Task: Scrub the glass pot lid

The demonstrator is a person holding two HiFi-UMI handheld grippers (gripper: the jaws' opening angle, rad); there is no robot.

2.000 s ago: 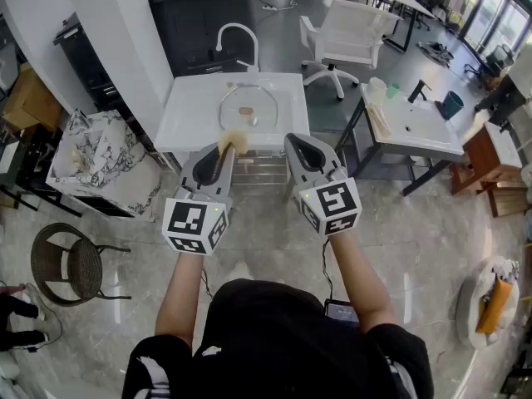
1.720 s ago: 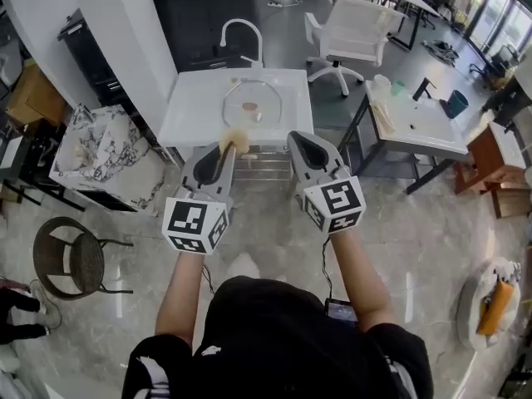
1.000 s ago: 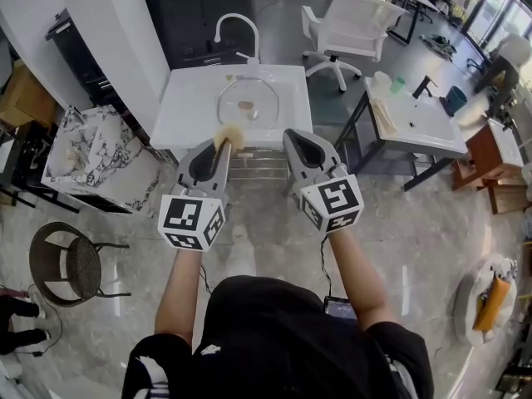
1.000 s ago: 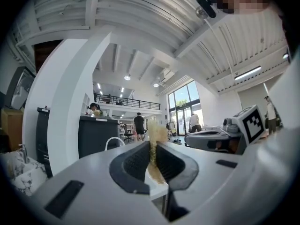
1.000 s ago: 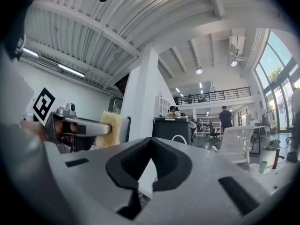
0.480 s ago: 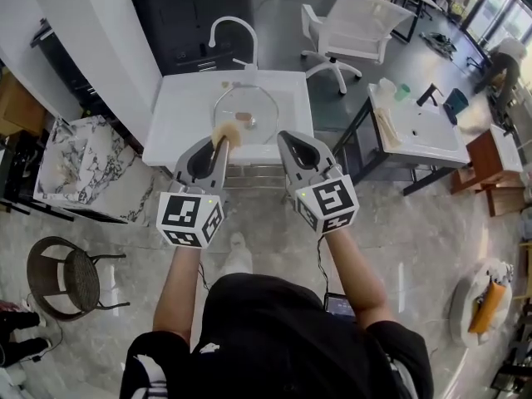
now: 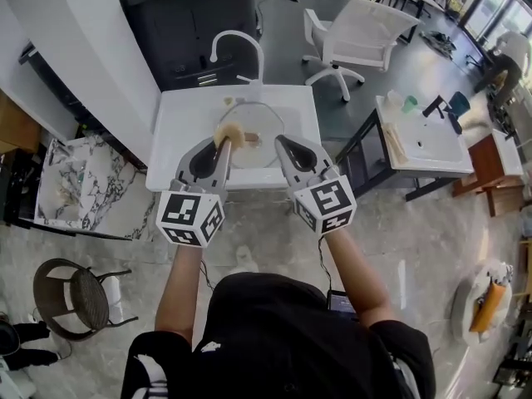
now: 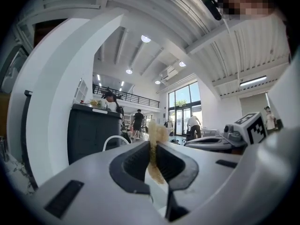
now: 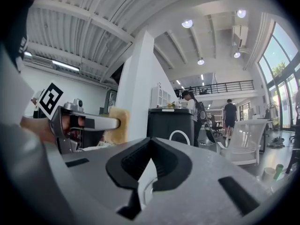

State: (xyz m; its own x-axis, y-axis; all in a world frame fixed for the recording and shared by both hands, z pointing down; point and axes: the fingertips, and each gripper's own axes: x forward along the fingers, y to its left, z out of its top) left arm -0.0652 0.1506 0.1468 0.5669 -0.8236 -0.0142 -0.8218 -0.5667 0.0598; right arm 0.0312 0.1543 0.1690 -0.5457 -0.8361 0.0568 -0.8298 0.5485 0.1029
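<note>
- Both grippers now reach over the near edge of the sink (image 7: 179,131); a second ago their tips hung short of it.
- The lid (image 7: 259,121), then well ahead of the fingers, now lies flat in the sink under and between the two sets of tips.
- The left gripper (image 7: 218,143) is clamped on a sponge (image 7: 229,133). In the left gripper view its fingers (image 8: 133,161) pinch the tan pad edge-on, and the pad's top pokes out past the tips.
- In the head view the sponge sits over the lid's near left part. I cannot tell if it touches the glass.
- The right gripper (image 7: 281,143) has its fingers (image 9: 136,161) pressed together with nothing between them.
- Its tips sit over the lid's right side, level with the left gripper's tips.
- In the right gripper view the sponge shows to the left of the fingers, at the end of the left gripper.
- The faucet (image 7: 260,56) stands beyond both sets of tips, at the sink's far edge.
</note>
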